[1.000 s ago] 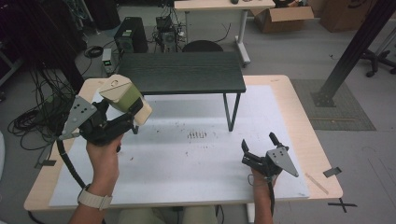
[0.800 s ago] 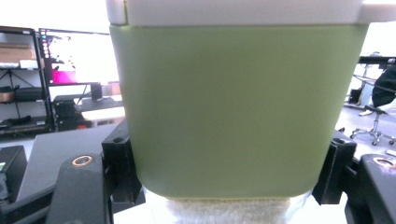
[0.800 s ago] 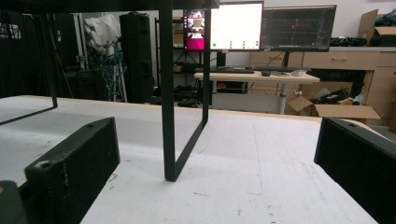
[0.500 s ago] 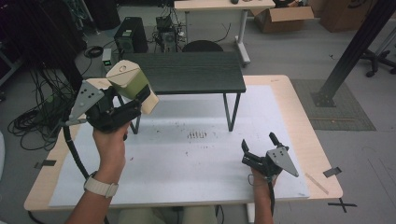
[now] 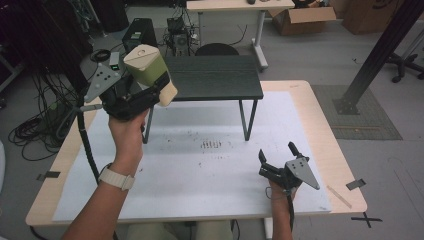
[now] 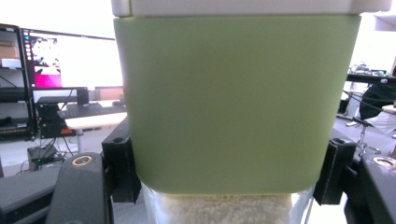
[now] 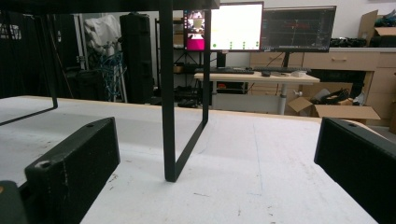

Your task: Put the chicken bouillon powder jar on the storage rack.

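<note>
Canister [image 5: 149, 72], green with a pale lid, is clamped between the jaws of the left gripper [image 5: 131, 98], lifted off the table [image 5: 310, 95] at about ten o'clock, beside the black stand [image 5: 215, 77]. Right gripper [image 5: 281, 162] rests at five o'clock, jaws wide apart and holding nothing.

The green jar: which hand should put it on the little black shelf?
Left. Its tool already grips the green jar right beside the black shelf. The right tool rests open near the table's front edge.
</note>
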The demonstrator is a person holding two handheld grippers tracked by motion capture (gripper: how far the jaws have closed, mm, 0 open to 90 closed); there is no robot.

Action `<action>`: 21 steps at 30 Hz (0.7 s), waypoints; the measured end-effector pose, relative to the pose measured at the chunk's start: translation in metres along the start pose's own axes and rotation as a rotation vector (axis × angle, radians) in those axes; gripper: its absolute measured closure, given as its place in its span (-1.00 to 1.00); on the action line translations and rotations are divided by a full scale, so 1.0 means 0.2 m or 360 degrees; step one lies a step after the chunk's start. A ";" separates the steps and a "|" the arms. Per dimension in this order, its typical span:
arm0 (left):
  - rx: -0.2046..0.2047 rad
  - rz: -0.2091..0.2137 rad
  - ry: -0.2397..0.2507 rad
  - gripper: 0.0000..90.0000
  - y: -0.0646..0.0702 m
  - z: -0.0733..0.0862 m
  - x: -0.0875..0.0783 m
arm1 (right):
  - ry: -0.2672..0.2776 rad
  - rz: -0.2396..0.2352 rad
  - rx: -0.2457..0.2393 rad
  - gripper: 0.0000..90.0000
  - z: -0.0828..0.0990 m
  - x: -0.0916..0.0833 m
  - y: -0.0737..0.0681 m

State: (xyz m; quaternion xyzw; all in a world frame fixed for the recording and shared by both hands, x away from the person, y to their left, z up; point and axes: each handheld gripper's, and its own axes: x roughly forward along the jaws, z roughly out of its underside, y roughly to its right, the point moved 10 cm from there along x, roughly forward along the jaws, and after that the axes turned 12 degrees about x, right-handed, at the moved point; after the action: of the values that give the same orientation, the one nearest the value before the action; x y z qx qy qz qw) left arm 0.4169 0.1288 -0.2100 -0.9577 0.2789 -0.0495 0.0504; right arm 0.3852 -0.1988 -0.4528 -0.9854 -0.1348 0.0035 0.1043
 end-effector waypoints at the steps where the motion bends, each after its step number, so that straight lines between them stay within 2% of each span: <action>1: 0.0000 0.0000 0.0000 -0.35 0.00 -0.01 0.02 | 0.0001 -0.0001 0.0000 -1.00 0.00 0.00 0.00; 10: 0.0042 0.0029 -0.0030 -0.35 0.02 -0.05 0.17 | 0.0000 -0.0002 0.0002 -1.00 0.00 0.00 0.00; 21: 0.0039 0.0031 -0.0071 -0.35 0.00 -0.03 0.36 | 0.0000 -0.0004 -0.0001 -1.00 0.00 0.00 0.00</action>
State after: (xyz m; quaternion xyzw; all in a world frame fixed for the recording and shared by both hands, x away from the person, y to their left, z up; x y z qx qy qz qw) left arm 0.4755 0.0892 -0.2003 -0.9551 0.2864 -0.0311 0.0688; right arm 0.3850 -0.1986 -0.4528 -0.9852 -0.1360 0.0033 0.1039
